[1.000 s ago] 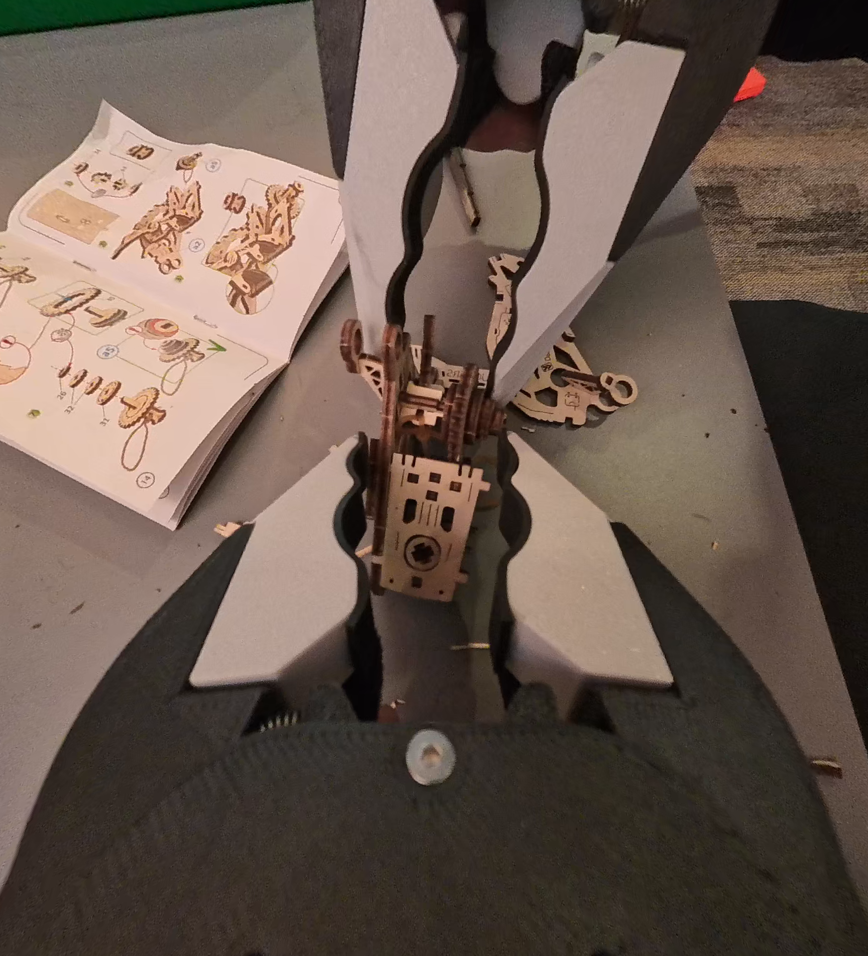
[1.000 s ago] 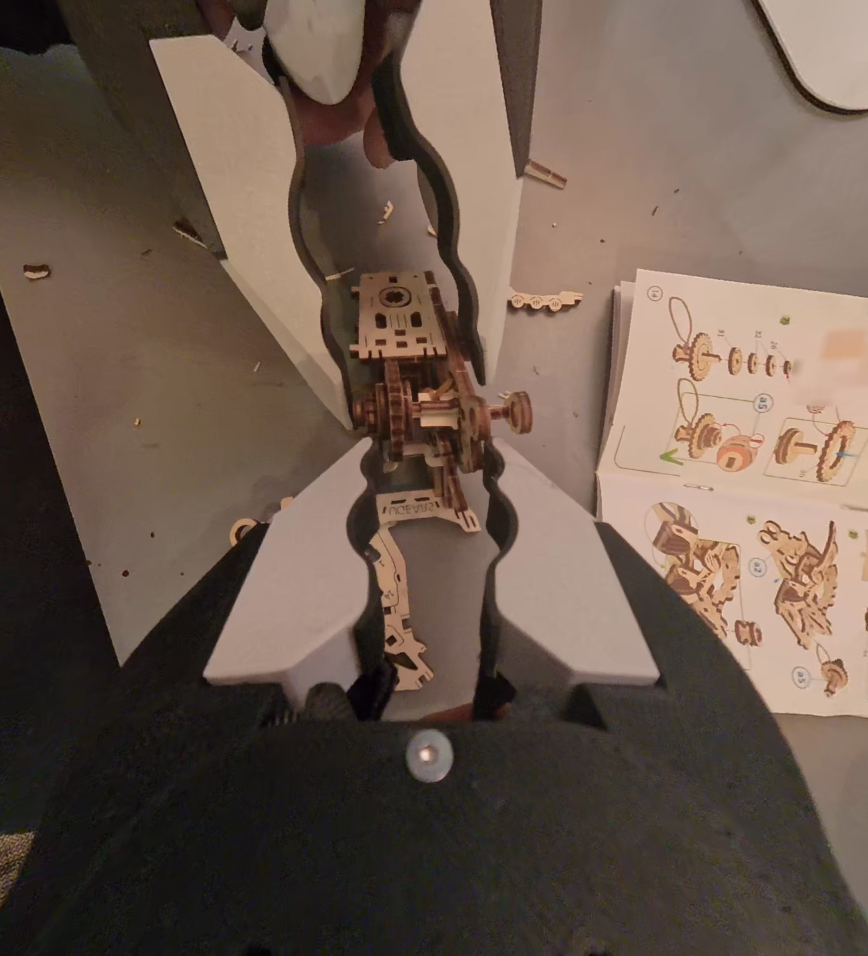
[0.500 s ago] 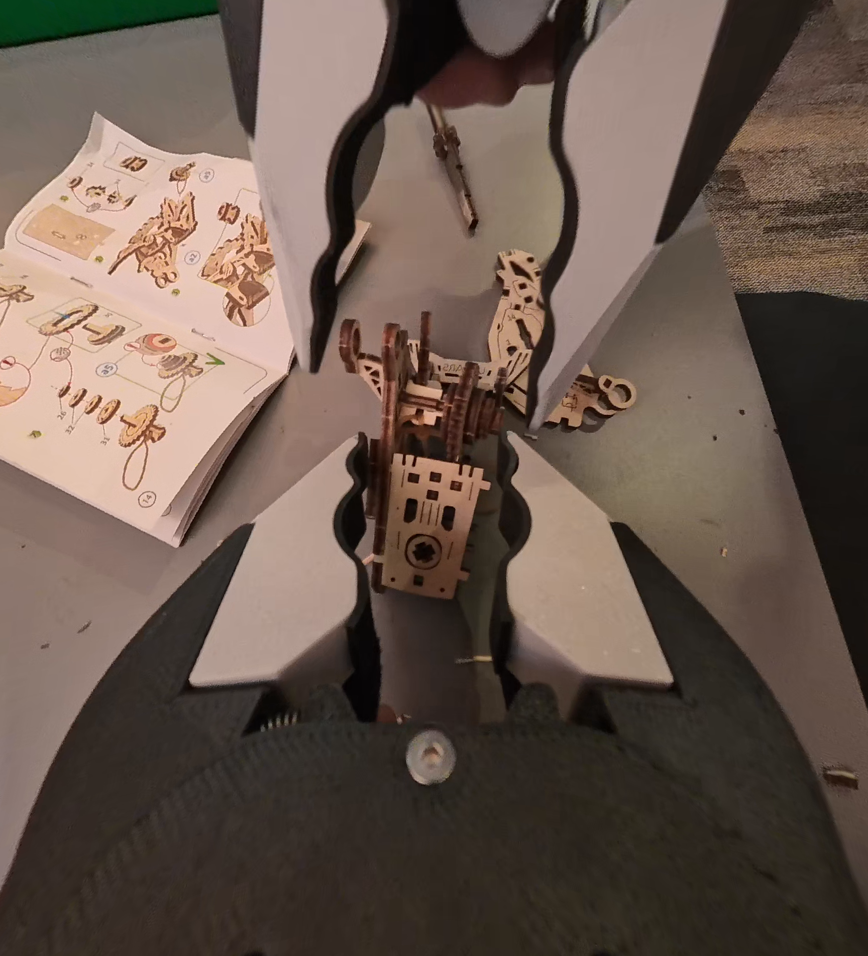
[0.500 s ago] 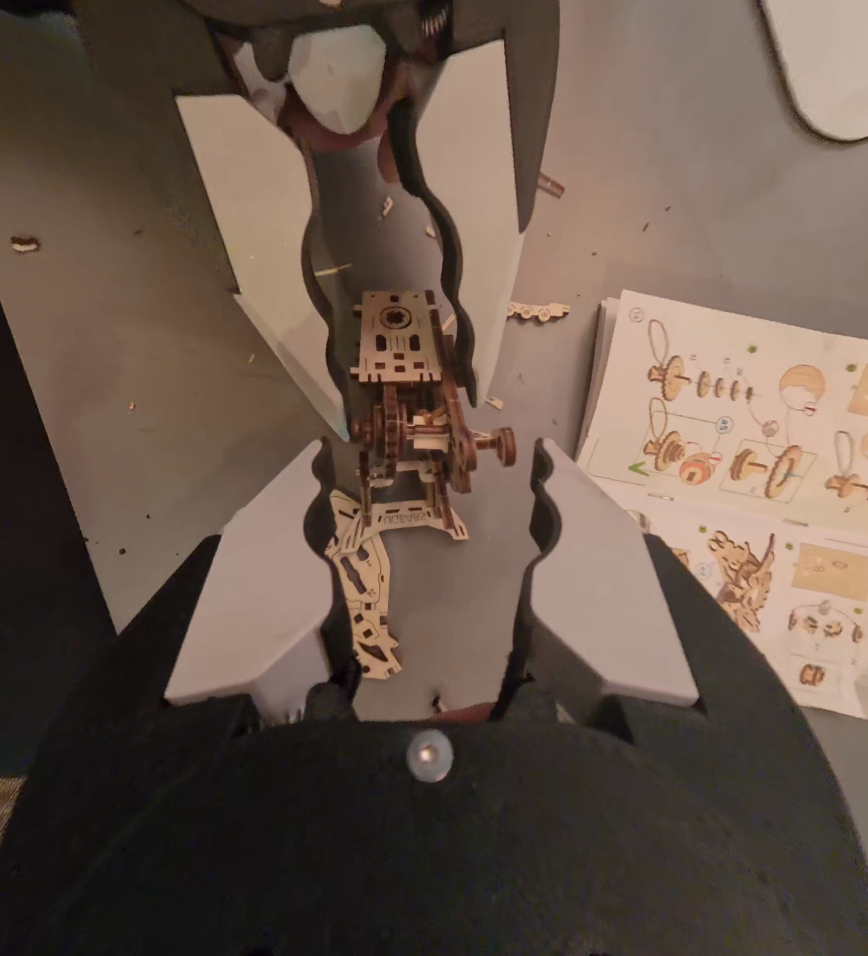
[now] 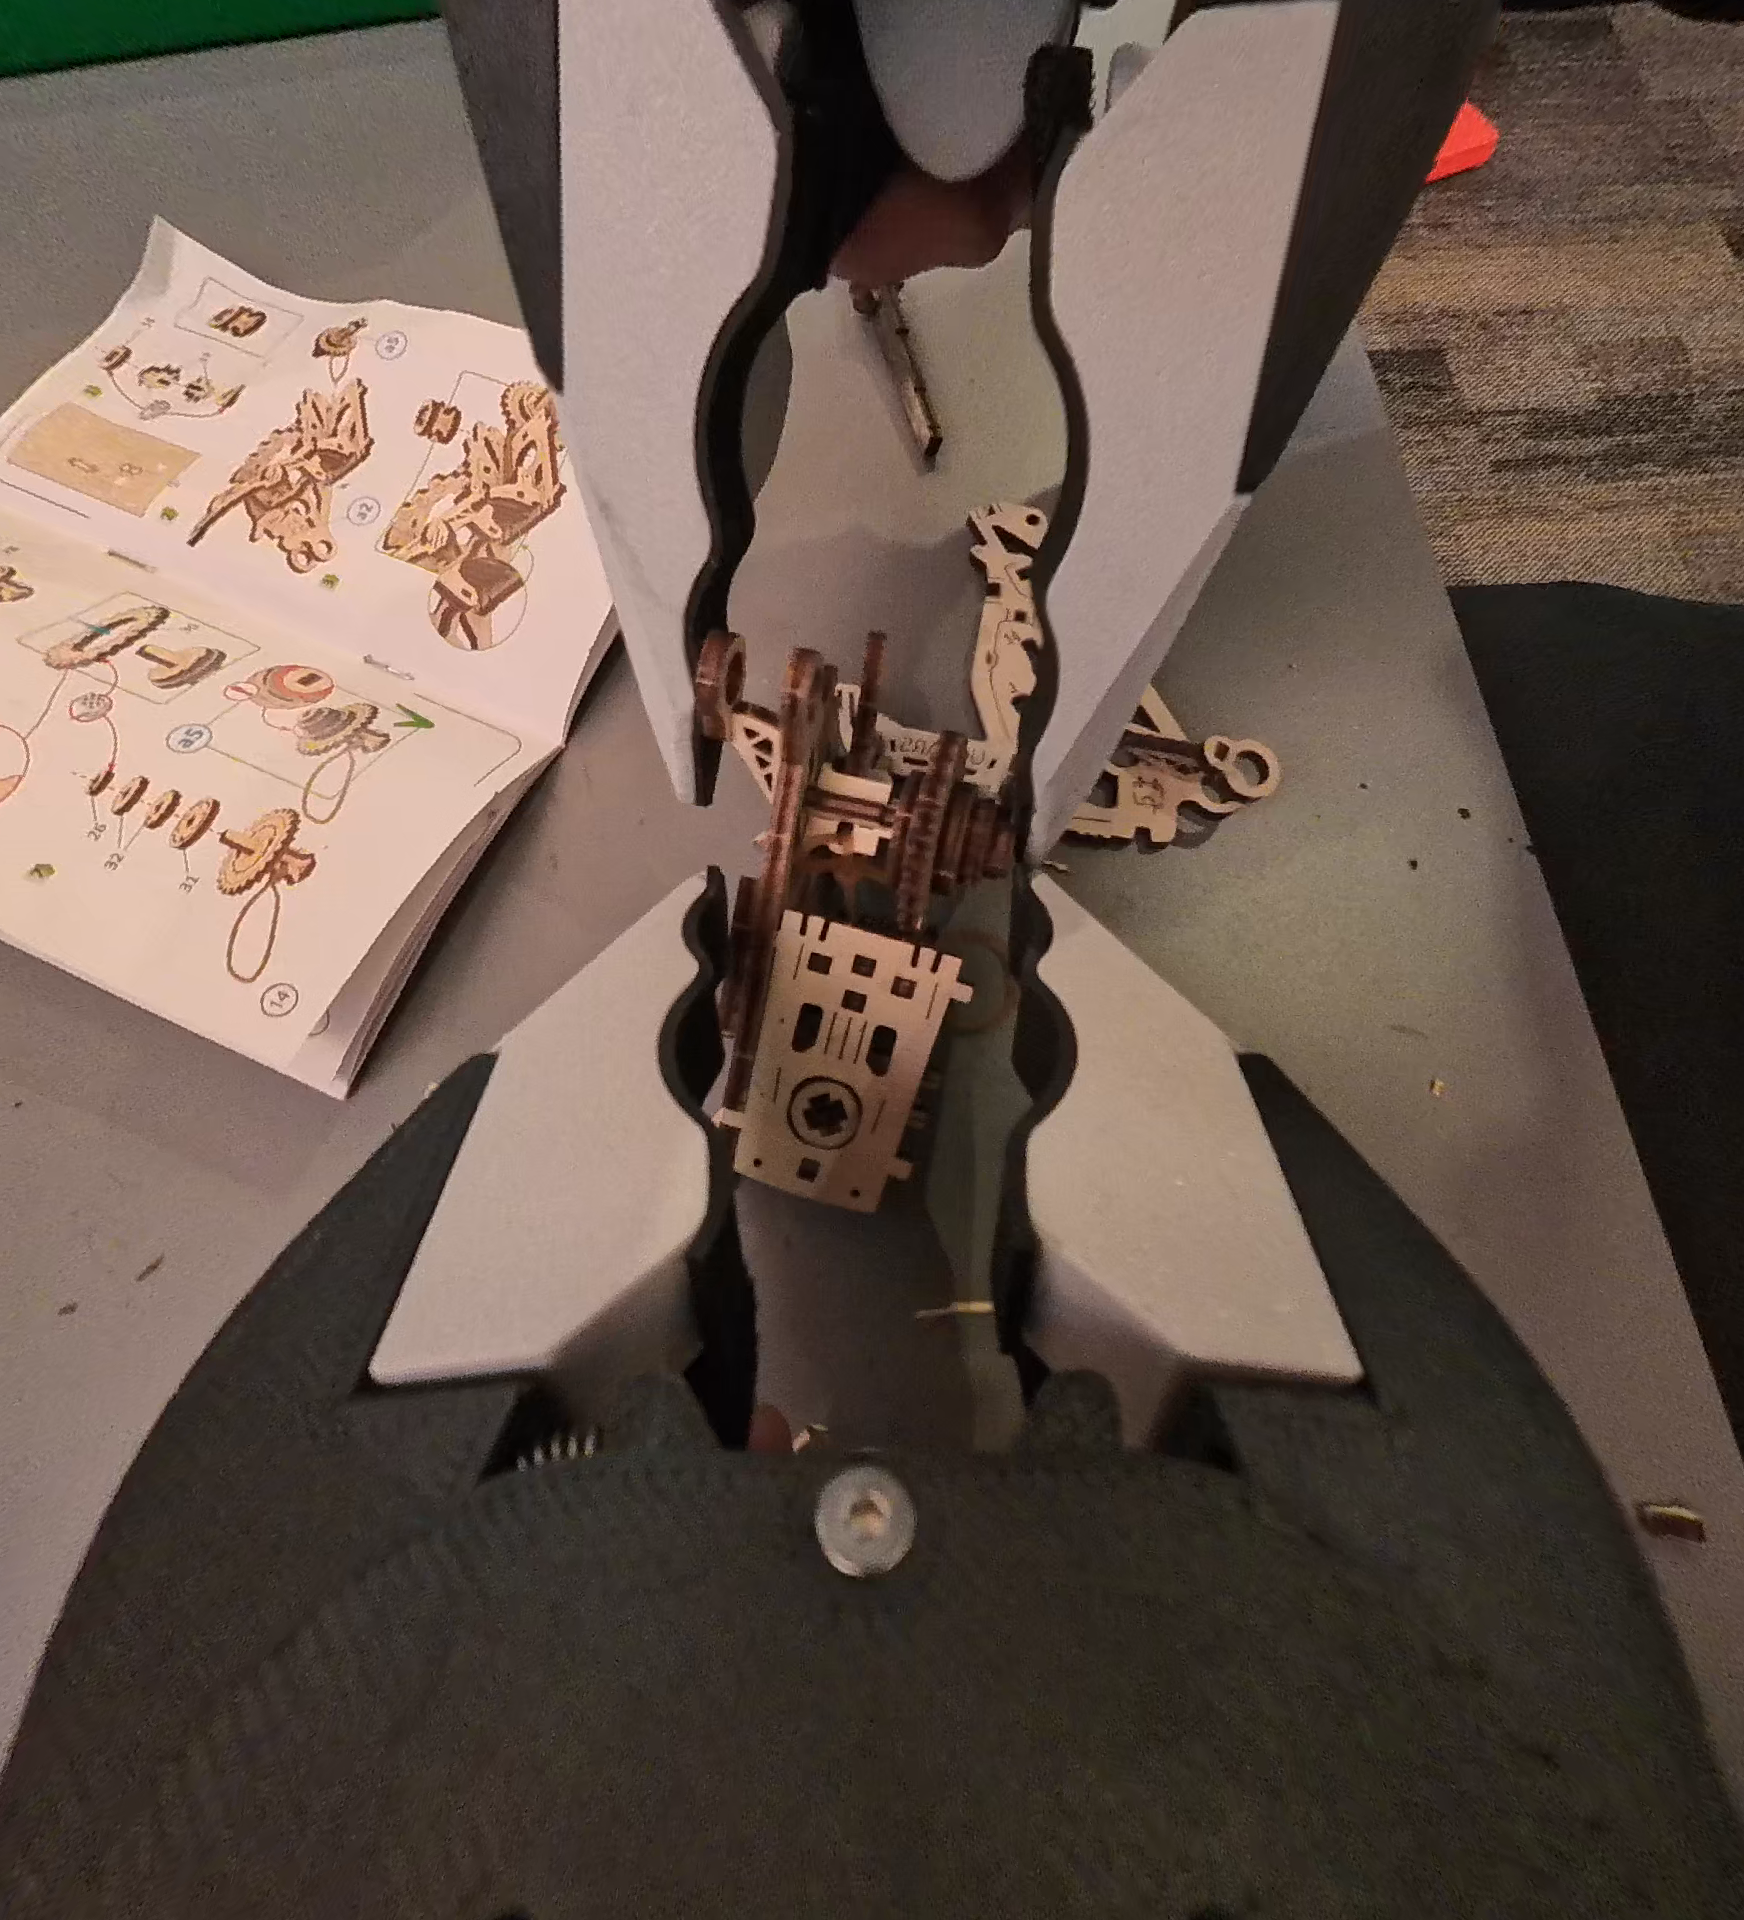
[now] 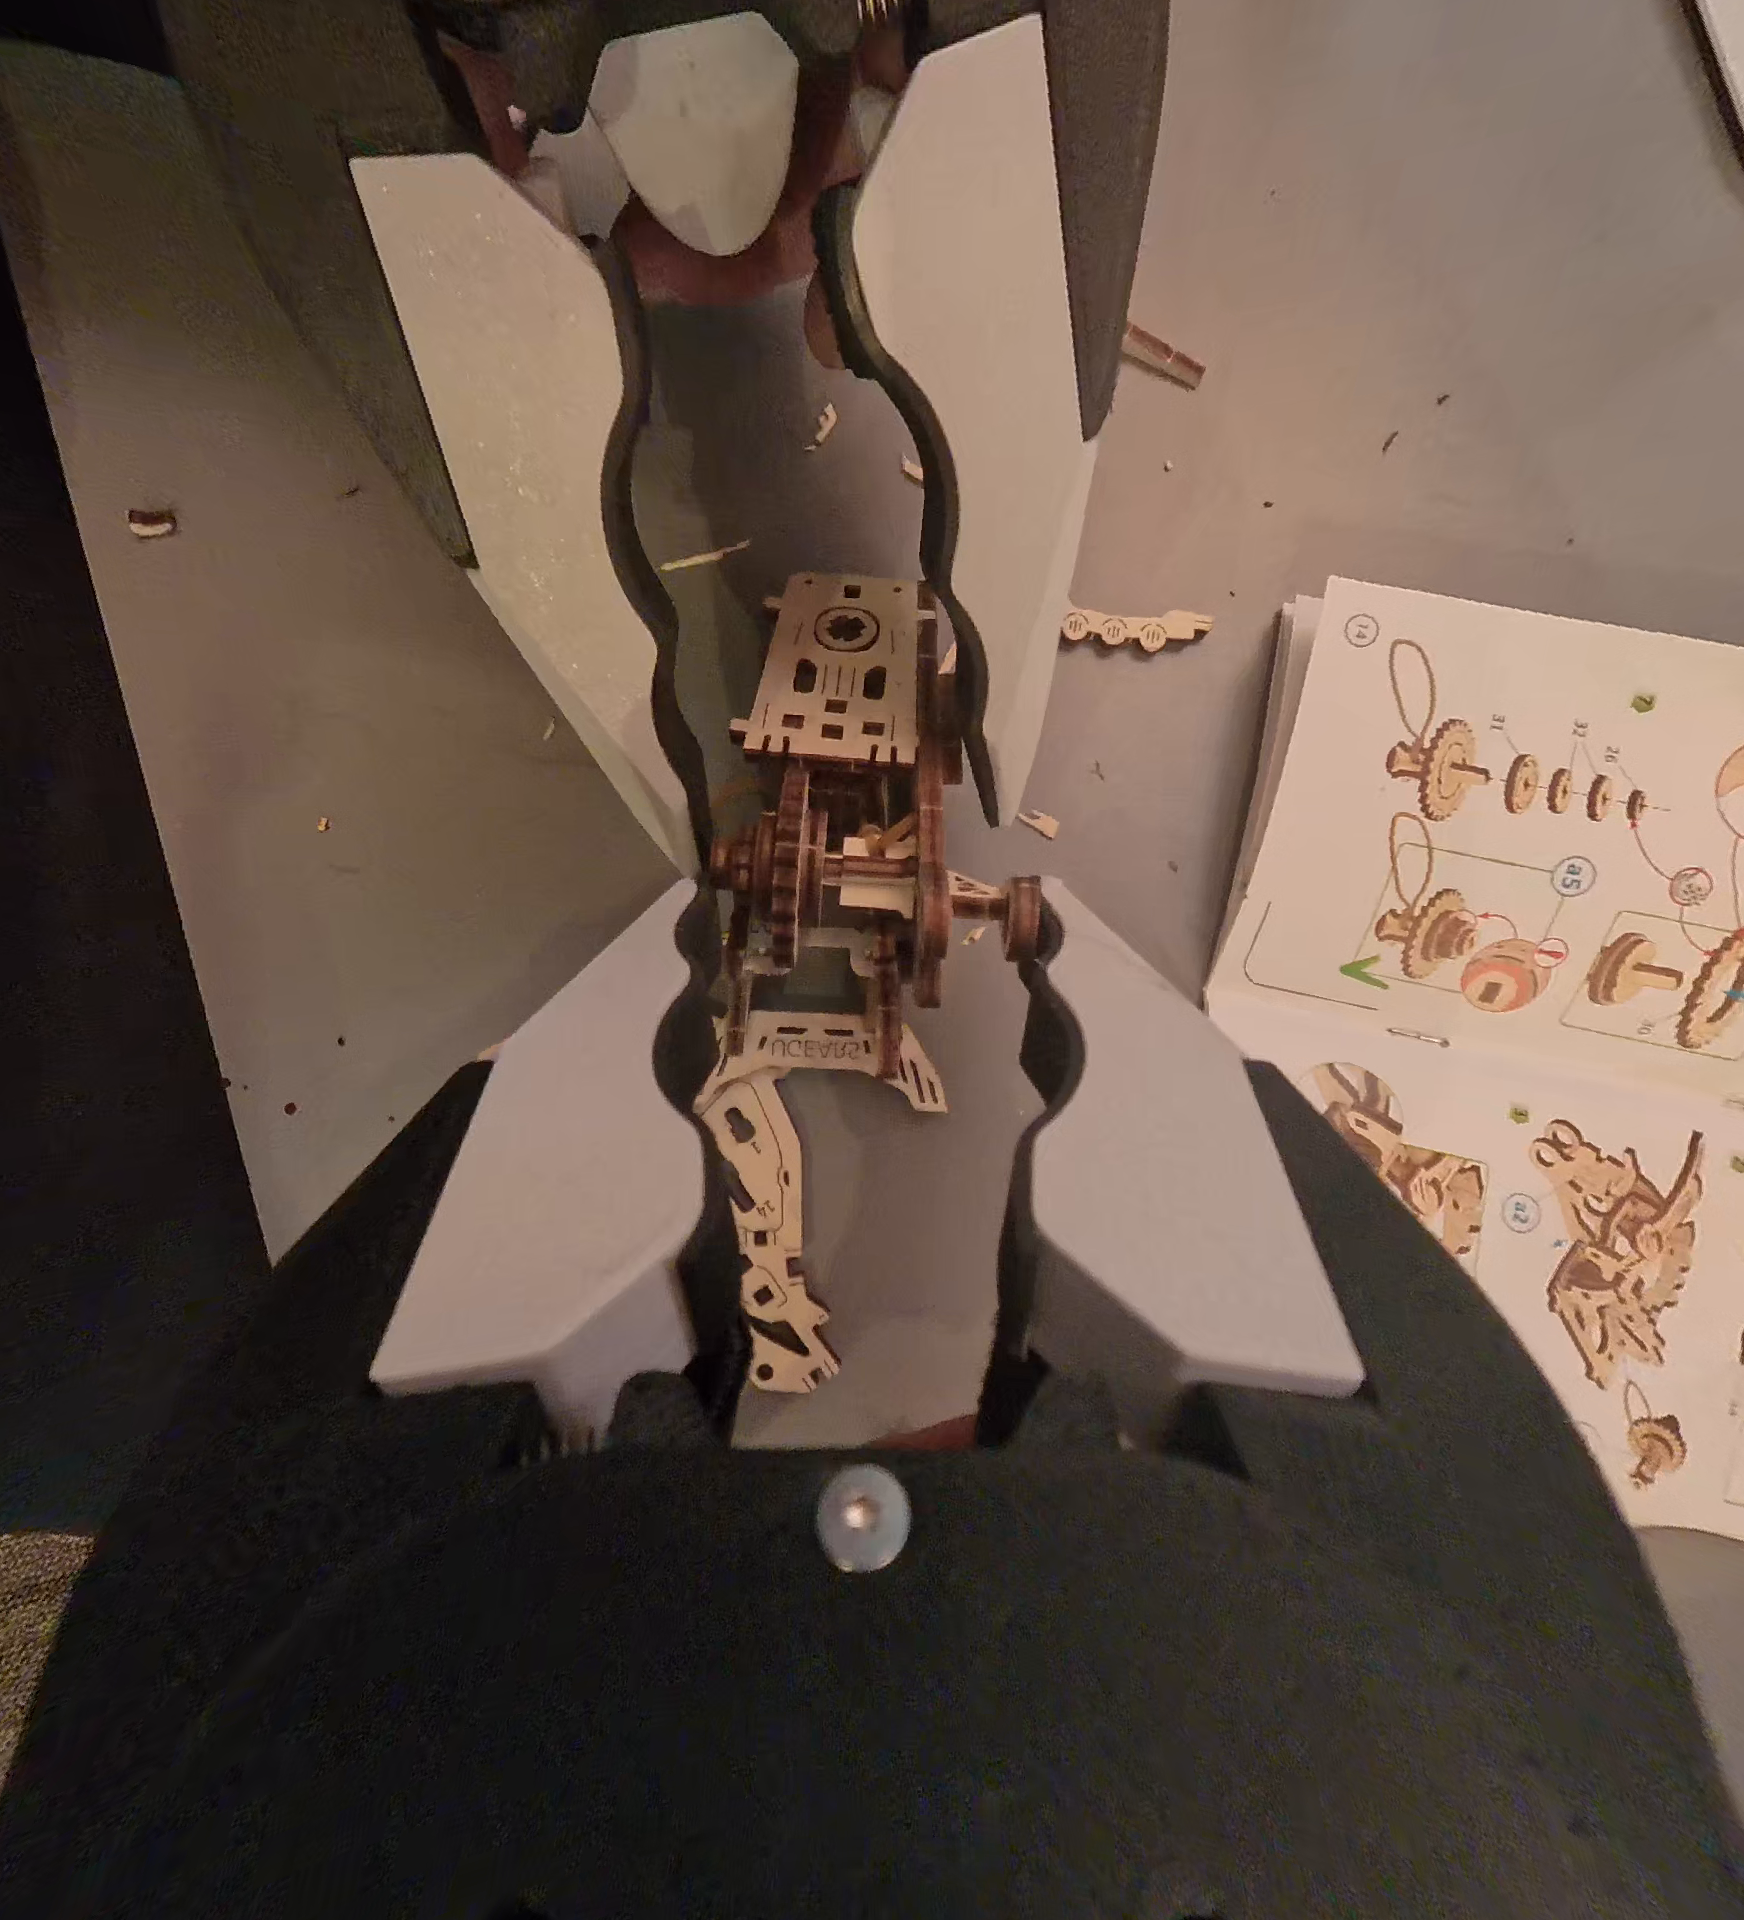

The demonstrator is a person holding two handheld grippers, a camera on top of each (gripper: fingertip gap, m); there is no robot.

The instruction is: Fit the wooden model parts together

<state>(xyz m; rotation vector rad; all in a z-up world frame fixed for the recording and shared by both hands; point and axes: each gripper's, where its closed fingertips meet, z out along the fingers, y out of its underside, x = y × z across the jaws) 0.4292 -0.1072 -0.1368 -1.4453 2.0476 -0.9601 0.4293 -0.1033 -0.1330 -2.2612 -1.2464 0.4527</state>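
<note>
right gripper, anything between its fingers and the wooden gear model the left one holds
Nothing visible. The right gripper already brackets the brown wooden gear model, its jaws apart. A pale flat wooden piece lies on the grey table beneath, not between. The left gripper grips the model.

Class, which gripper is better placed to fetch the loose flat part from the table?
Probably right: the left gripper is holding the model, while the flat part lies just under the right gripper.

Your left gripper (image 5: 863,883) clamps the wooden gear assembly (image 5: 847,894), pale slotted plate toward its camera; loose flat wooden parts (image 5: 1148,790) lie beyond the tips.
</note>
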